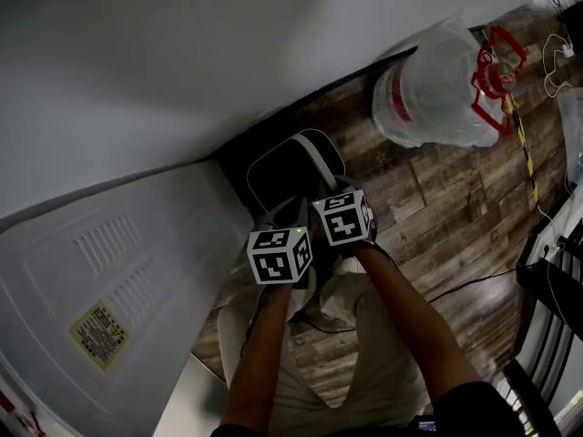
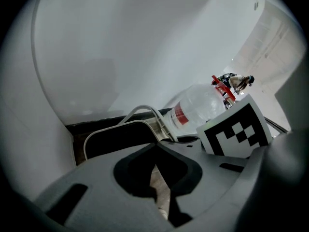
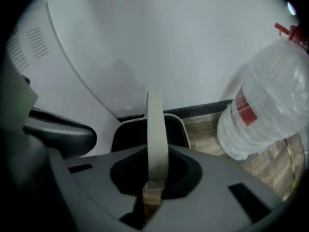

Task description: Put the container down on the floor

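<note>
Wooden floor along a white wall. Right gripper clamps the container handle. Left gripper closed, empty, just beside.

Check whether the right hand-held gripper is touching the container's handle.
Touching. In the right gripper view, the right hand-held gripper has its jaws closed on the pale handle, which runs up from between them.

place: a home by the look of it, a back corner | floor: wood-look planks | wall: plain white, dark skirting | white appliance with vent slots, yellow label | big water jug near the wall | loose cables | rack at the edge
</note>
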`<state>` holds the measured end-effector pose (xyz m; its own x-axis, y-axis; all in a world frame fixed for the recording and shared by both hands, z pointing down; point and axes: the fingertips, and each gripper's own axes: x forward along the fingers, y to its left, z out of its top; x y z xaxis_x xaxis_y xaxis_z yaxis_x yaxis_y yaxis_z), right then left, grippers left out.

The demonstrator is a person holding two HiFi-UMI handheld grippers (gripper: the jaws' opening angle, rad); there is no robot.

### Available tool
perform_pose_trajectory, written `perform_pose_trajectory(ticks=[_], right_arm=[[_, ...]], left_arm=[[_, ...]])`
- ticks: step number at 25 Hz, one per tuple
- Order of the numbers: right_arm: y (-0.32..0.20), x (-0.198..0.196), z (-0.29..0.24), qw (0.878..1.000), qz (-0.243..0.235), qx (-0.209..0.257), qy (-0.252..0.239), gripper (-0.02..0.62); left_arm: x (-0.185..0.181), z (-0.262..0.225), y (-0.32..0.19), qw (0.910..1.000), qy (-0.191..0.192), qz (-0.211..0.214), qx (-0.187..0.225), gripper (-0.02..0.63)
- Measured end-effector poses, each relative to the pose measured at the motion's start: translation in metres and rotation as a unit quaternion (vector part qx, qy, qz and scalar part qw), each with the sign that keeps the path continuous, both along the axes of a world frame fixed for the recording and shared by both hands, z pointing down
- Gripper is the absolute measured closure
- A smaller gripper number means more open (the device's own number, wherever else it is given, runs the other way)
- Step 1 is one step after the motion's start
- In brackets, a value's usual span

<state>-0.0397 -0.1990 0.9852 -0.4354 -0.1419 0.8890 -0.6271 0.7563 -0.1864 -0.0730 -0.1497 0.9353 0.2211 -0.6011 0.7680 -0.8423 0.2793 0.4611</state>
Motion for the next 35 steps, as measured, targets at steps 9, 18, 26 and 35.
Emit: perform_pose_trajectory(ticks=[9,18,26,35], right_arm=[[-0.018,0.014,0.010,1.000,0.018,0.004,0.022,0.563],[-0.032,0.036,0.026,0.998,0.039,-0.011,0.046,0.561],[-0.043,0.056,0.047,0.995,0.083,-0.020,0.048,0.514],[-0.043,0.072,0.064,0.992,0.108,-0.031,0.057,0.469]], left_arm=[[0.010,0.016,-0.004,0.9998,0.007,0.016,-0.011,0.591],[0.021,0.034,-0.004,0.9992,0.005,0.031,-0.026,0.591],[0.035,0.047,-0.007,0.9986,0.010,0.045,-0.024,0.591],[0.042,0.058,-0.010,0.9978,0.013,0.060,-0.026,0.591]])
